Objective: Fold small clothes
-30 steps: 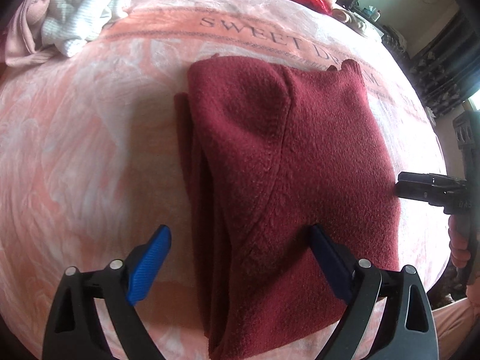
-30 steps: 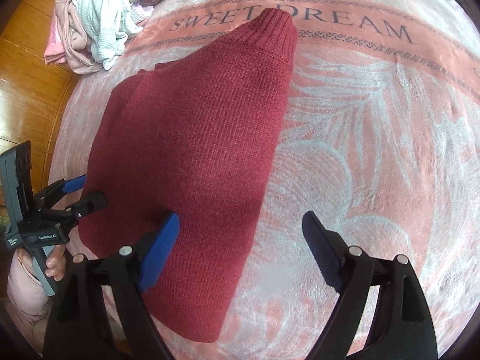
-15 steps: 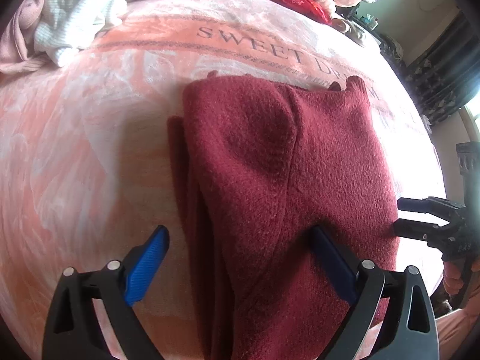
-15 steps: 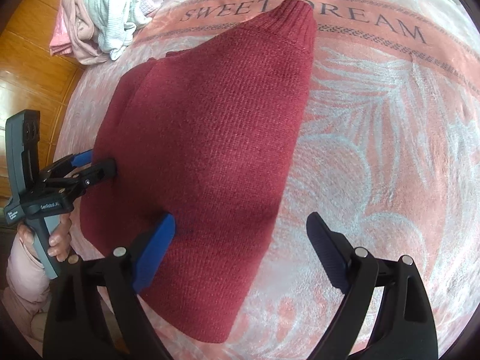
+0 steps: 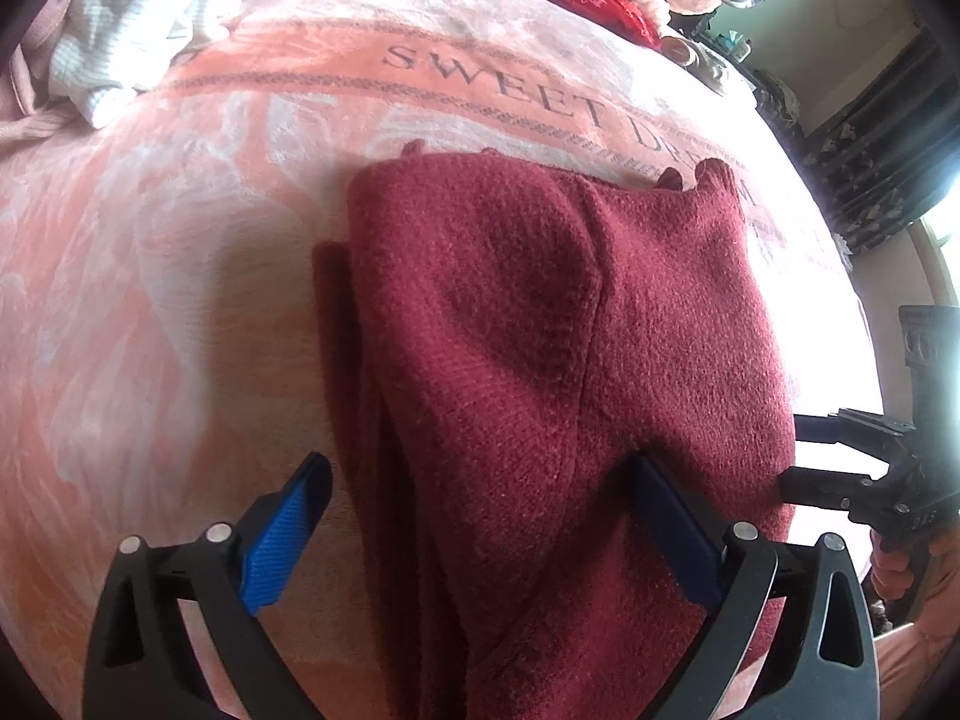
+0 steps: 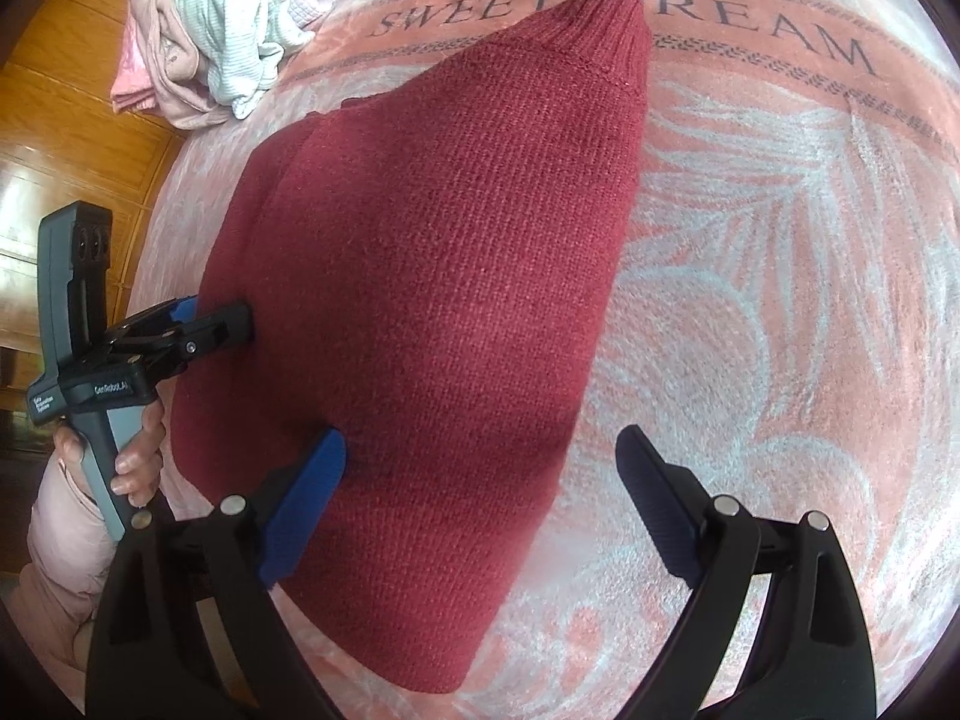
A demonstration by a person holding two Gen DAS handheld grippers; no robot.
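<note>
A dark red knitted sweater lies partly folded on the pink blanket of a bed, its long axis running from the near edge, beneath the two cameras, away toward the ribbed hem that reaches the woven lettering.

The left gripper stands over the sweater's near left side with its jaws spread wide: one blue pad hangs over bare blanket, the other over the knit, so the folded left edge lies between them. They have just been opening, and nothing is pinched.

The right gripper mirrors this at the near right corner, its jaws likewise wide and just widened, one pad above the knit and one above the blanket, the right edge between them, unheld.

Both point steeply down and sit about equally close to the cloth. The next fold probably turns on lifting the near end and carrying it along that axis toward the hem; each hand already straddles its own edge.

A heap of pale clothes waits at the far left corner.
</note>
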